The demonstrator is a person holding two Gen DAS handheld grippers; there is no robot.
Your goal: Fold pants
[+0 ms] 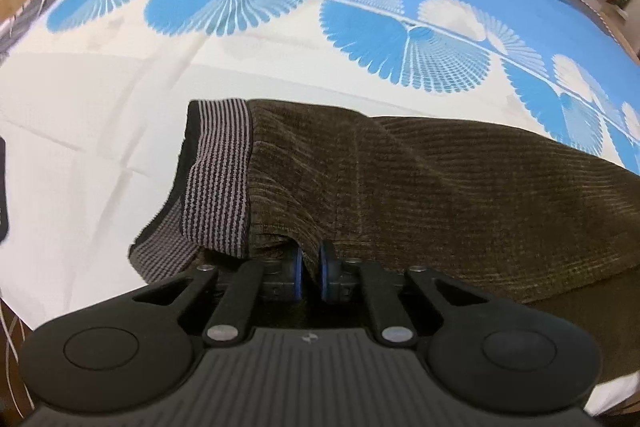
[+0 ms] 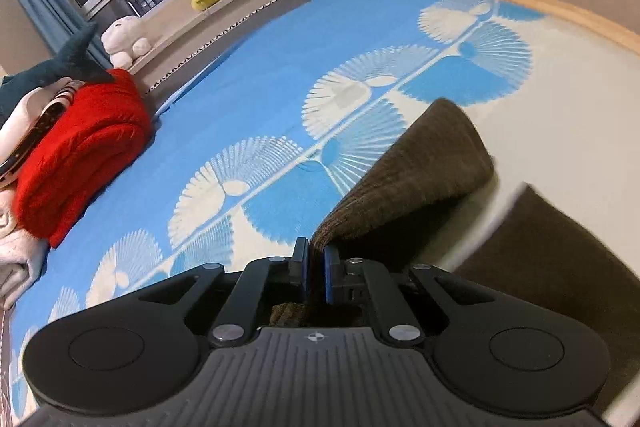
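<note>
On blue-white bedspread [image 1: 100, 99], both tools [image 1: 310, 273] [image 2: 316, 273] pinching brown pants [image 1: 440, 187], red blanket [image 2: 84, 151] well apart

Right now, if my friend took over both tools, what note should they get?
Left tool: shut on the brown pants, near the striped waistband.
Right tool: shut on the pants' other end, lifted off the blue-and-white bedspread.
Done: both ends gripped.
Left: bring the lifted end over to the waistband, lay it flat, let go. Keep away from the red blanket.
</note>
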